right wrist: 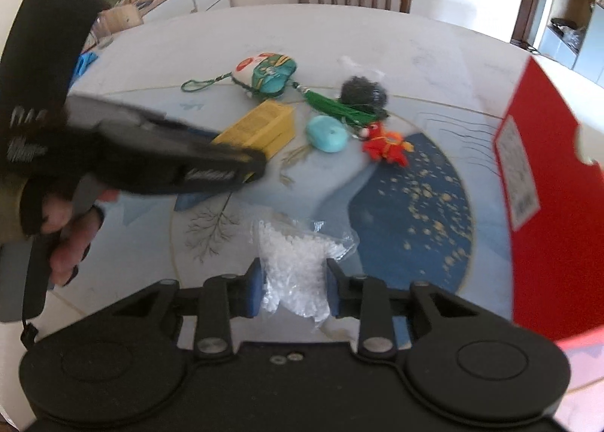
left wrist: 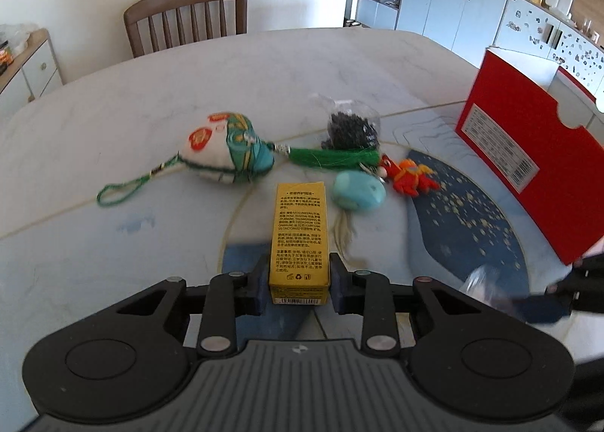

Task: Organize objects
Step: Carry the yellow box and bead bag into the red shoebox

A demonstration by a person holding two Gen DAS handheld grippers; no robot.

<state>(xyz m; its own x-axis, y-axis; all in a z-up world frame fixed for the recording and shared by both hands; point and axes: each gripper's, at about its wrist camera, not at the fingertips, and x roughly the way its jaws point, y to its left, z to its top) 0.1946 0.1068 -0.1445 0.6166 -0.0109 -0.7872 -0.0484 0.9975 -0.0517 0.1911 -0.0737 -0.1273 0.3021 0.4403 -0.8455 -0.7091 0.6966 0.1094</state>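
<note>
My left gripper [left wrist: 298, 281] is shut on the near end of a yellow carton [left wrist: 298, 235], seen too in the right wrist view as the yellow carton [right wrist: 260, 126] under the blurred left gripper [right wrist: 249, 164]. My right gripper [right wrist: 294, 286] is shut on a clear bag of white beads [right wrist: 294, 262]. On the table lie an embroidered sachet [left wrist: 226, 147] with a green tassel [left wrist: 336, 158], a turquoise stone [left wrist: 358, 190], a red toy figure [left wrist: 409, 177] and a bag of dark beads [left wrist: 349, 126].
An open red box [left wrist: 528, 168] stands at the right, its wall close to my right gripper as the red box [right wrist: 547, 205]. A wooden chair [left wrist: 187, 17] is at the table's [left wrist: 113, 111] far side. A person's hand [right wrist: 68, 239] holds the left gripper's handle.
</note>
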